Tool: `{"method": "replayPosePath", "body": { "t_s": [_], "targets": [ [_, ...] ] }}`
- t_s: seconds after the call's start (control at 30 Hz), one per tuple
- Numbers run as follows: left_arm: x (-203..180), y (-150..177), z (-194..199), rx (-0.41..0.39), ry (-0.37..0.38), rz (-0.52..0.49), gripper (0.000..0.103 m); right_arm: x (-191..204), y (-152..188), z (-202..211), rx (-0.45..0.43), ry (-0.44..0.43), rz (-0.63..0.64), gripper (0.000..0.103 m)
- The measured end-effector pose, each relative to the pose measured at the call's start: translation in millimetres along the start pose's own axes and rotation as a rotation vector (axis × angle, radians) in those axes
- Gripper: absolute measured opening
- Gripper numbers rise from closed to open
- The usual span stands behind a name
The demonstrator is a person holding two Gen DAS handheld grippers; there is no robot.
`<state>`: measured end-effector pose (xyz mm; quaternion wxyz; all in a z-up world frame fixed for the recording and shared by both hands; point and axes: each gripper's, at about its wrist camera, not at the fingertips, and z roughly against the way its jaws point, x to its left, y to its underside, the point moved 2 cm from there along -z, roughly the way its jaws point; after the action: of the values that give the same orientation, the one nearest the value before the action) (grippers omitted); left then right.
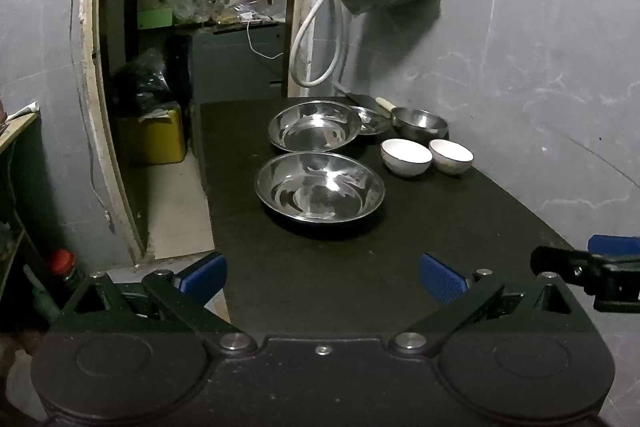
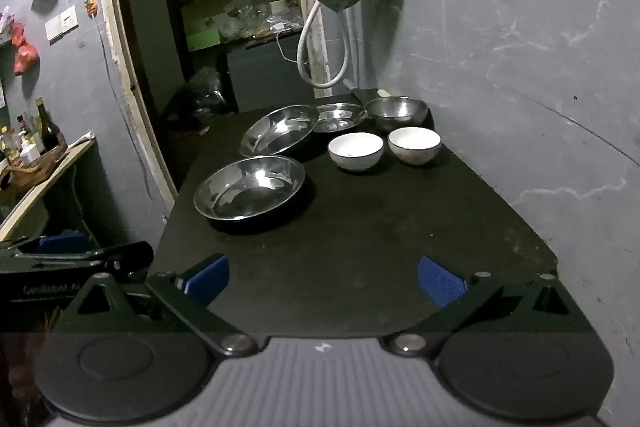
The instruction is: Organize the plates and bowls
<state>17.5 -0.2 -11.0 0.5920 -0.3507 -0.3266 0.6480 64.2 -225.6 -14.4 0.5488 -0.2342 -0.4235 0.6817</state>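
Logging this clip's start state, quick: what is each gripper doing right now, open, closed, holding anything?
Left gripper: open wide, holding nothing, above the near end of the black table.
Right gripper: open wide, holding nothing, also short of the dishes.

Four steel dishes (image 1: 319,187), two white bowls (image 1: 406,157)

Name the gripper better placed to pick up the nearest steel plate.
Probably left: the nearest steel plate sits dead ahead of the open left gripper; from the right gripper it lies off to the left.

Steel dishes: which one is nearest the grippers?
The near wide steel plate, alone at the front; the second wide plate, small dish and deep bowl sit behind it.
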Motion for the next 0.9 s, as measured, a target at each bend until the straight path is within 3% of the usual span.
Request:
{"method": "replayPosePath", "body": {
  "t_s": [0.9],
  "targets": [
    [0.2, 0.0, -3.0, 0.005, -0.001, 0.012, 0.102, -1.6, -4.0, -9.2, 0.016, -0.018, -0.002, 0.103]
  ]
}}
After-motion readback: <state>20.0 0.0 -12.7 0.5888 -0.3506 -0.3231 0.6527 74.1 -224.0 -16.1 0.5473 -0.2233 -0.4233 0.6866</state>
